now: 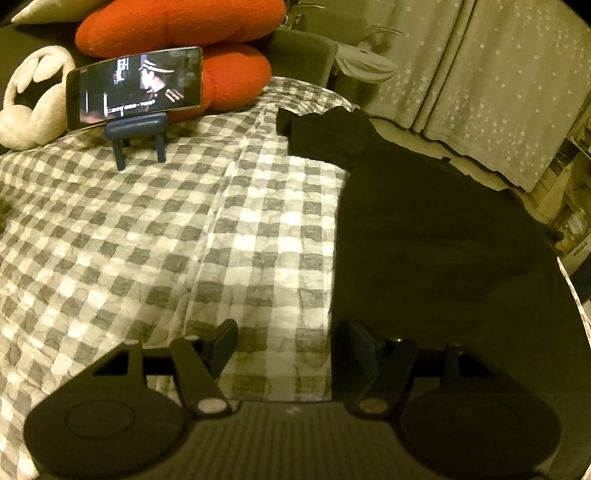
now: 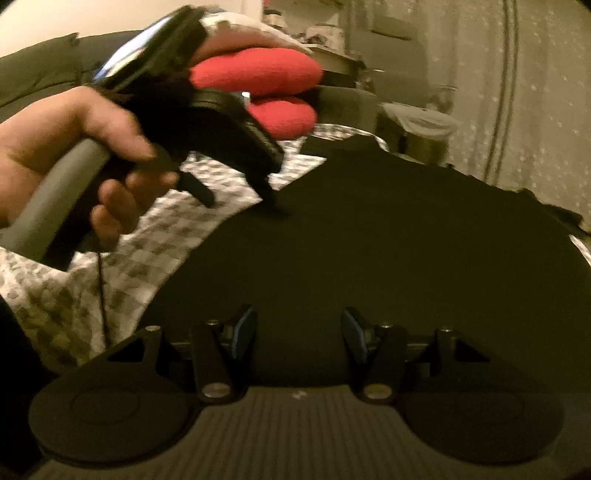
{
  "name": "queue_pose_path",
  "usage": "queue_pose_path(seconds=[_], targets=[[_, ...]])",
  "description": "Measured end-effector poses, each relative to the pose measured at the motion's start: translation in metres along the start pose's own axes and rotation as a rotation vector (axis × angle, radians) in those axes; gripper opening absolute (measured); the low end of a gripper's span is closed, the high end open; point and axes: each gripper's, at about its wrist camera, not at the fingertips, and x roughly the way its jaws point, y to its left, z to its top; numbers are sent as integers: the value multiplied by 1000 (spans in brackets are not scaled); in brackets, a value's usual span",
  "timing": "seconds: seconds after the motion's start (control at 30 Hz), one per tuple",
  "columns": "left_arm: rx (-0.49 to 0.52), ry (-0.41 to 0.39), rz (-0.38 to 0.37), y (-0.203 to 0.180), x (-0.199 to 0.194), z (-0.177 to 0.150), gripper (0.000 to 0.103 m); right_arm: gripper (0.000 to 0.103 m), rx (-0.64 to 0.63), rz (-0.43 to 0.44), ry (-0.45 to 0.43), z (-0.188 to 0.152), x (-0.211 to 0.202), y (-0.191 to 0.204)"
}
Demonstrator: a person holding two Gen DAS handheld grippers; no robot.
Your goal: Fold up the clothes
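A black garment (image 1: 424,229) lies spread flat on the right side of a grey-and-white checked bed cover (image 1: 166,240). My left gripper (image 1: 291,343) is open, straddling the garment's left edge with one finger over the checks and the other over the black cloth; nothing is pinched. In the right wrist view the black garment (image 2: 369,240) fills the middle. My right gripper (image 2: 299,330) hovers open over it, blue pads (image 2: 242,332) apart with only flat cloth behind them. A hand (image 2: 55,147) holds the left gripper (image 2: 247,206), tips down at the garment's edge.
A phone (image 1: 135,86) playing video stands on a small blue stand (image 1: 138,134) at the far side of the bed. Red cushions (image 1: 177,29) and a white plush thing (image 1: 33,99) lie behind it. Star-patterned curtains (image 1: 480,74) hang beyond the bed's right side.
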Motion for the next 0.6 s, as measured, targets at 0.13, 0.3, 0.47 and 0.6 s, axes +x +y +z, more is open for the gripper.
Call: queue_pose_path(seconds=[0.13,0.3,0.47,0.6], targets=[[1,0,-1,0,0,0,69,57,-29,9,-2,-1,2,1],[-4,0,-3,1,0,1,69,58,34,-31,0,-2,-5,-31],[-8,0,-6,1,0,2,69,58,129,-150,5,-9,-13,-79],[0,-1,-7,0,0,1,70,61,192,-263,1,-17,-23,-111]])
